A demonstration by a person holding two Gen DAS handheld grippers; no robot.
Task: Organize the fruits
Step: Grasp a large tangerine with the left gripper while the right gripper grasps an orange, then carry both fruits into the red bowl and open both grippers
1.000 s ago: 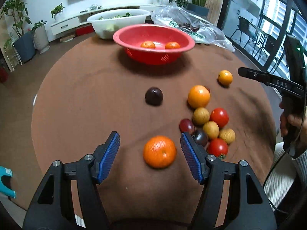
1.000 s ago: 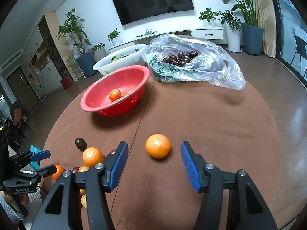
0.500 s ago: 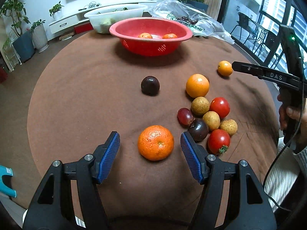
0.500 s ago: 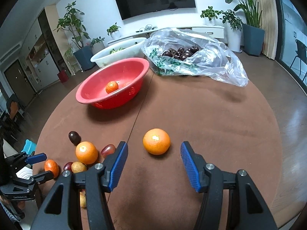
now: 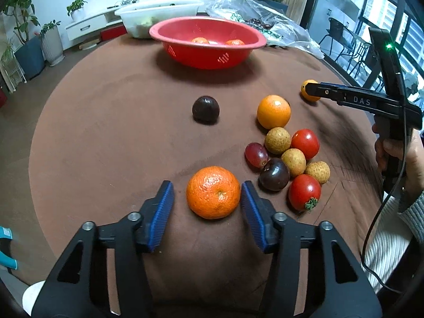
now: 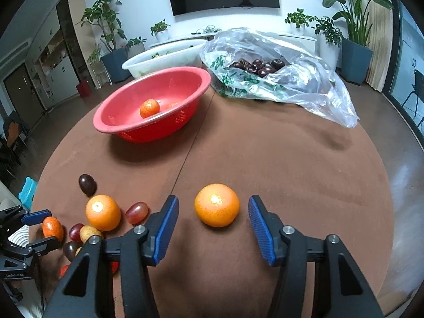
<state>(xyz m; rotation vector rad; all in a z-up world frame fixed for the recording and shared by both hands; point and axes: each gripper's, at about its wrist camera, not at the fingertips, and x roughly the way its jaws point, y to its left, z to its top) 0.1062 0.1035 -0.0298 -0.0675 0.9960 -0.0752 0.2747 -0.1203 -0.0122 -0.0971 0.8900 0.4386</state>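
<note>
Brown cloth covers the round table (image 5: 111, 122), with potted plants and a wall screen behind. Nearest the left gripper (image 5: 206, 198) lies a mandarin (image 5: 213, 195), between the blue pads; the jaws are closing, the right pad about at the peel and the left pad apart from it, so no grip is made. The right gripper (image 6: 213, 218) is likewise closing around a smooth orange (image 6: 216, 204), both pads clear of it. In the left wrist view the right gripper's side reads "DAS". A red basket (image 6: 124, 100) holds two small oranges, one seen only in part. Behind it a white tub (image 6: 164, 59) holds something green, contents unclear. A clear plastic bag (image 6: 304, 84) with green print, not legible, holds dark cherries (image 6: 258, 66). Loose on the cloth sit a large orange (image 5: 273, 111), a dark round fruit (image 5: 206, 109), a red grape, tomatoes and tan longan-like fruits.
</note>
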